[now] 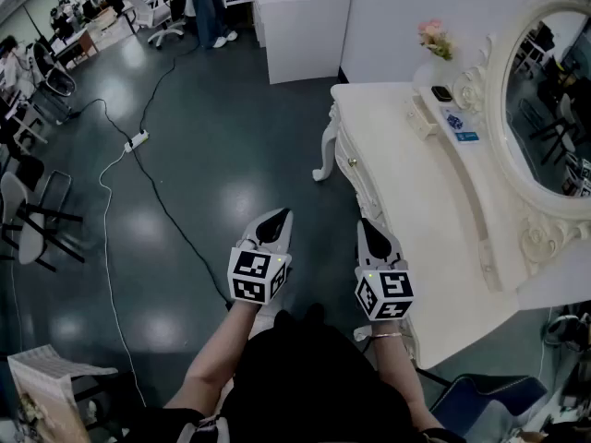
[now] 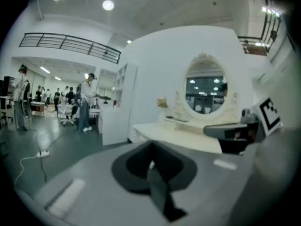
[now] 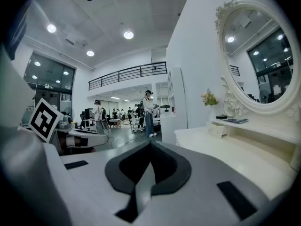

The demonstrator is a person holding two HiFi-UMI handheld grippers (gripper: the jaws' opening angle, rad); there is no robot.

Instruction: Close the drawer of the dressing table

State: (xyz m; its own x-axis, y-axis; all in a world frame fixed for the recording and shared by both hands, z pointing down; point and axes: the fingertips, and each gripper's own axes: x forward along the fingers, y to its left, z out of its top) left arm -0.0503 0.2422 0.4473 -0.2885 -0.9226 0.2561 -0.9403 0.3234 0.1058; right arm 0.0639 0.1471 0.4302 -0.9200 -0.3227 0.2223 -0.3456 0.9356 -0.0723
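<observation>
The white dressing table [image 1: 434, 210] with its oval mirror [image 1: 554, 109] stands at the right. Its curved front [image 1: 349, 164] carries a small knob, and no drawer visibly stands out there. My right gripper [image 1: 371, 226] is shut and empty, right at the table's front edge, hiding the part below it. My left gripper [image 1: 276, 218] is shut and empty too, over the dark floor to the left. In the left gripper view its jaws [image 2: 151, 149] meet, with the table [image 2: 178, 135] ahead. The right gripper view shows the right gripper [image 3: 150, 147] beside the tabletop [image 3: 225, 149].
Pink flowers [image 1: 432, 37], a black item [image 1: 442, 93] and a blue card [image 1: 459, 123] lie at the table's back. A cable with a power strip [image 1: 136, 140] crosses the floor. Chairs [image 1: 37, 220] stand at the left, a white cabinet [image 1: 295, 26] and people behind.
</observation>
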